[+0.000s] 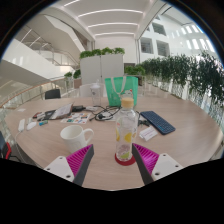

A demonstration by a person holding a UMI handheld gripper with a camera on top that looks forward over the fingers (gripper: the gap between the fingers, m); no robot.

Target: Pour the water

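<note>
A clear plastic bottle (125, 125) with a yellow-and-red label and a pale cap stands upright on a red coaster (124, 156) on the light wooden table (175, 148). It stands just ahead of my gripper (113, 160), between the two pink-padded fingers (79, 160), with a gap at each side. My gripper is open. A white mug (74, 135) stands on the table to the left of the bottle, beyond the left finger.
A dark blue phone or notebook (157, 122) lies right of the bottle, with a small white item (147, 132) beside it. Papers, a tablet and cables (55, 113) clutter the far left. A green object (115, 90) stands beyond the bottle. Planters and railings lie behind.
</note>
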